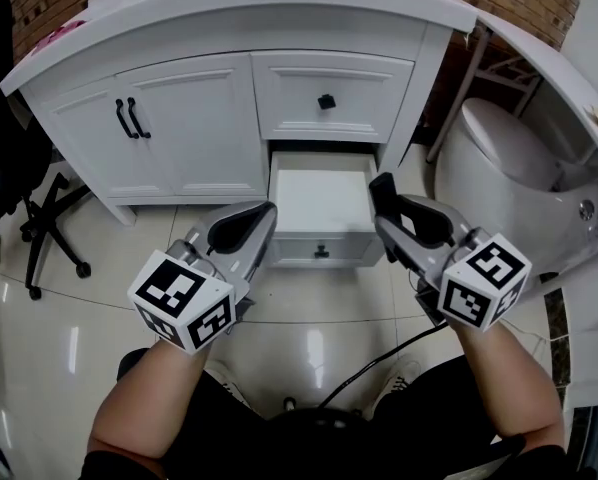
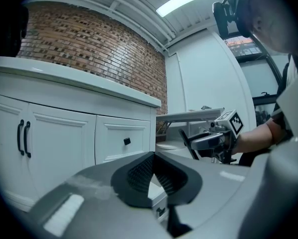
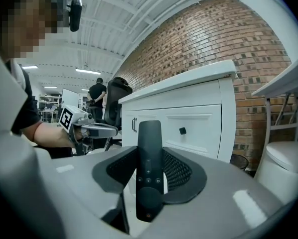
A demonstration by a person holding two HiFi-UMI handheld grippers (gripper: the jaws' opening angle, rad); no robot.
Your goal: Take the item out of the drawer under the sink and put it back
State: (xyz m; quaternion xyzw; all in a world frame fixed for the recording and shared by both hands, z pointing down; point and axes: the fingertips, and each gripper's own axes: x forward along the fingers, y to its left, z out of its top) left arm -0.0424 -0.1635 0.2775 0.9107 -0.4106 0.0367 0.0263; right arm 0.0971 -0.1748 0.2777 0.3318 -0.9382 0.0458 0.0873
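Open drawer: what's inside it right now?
Only bare white bottom shows in the open drawer; its rear under the cabinet is covered. The remote is in the right gripper.

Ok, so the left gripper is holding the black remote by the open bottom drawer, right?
Not quite. The black remote is clamped in the right gripper, not the left, as the right gripper view shows. The left gripper has nothing between its jaws. The rest holds: the bottom drawer stands open, with the gripper close by it.
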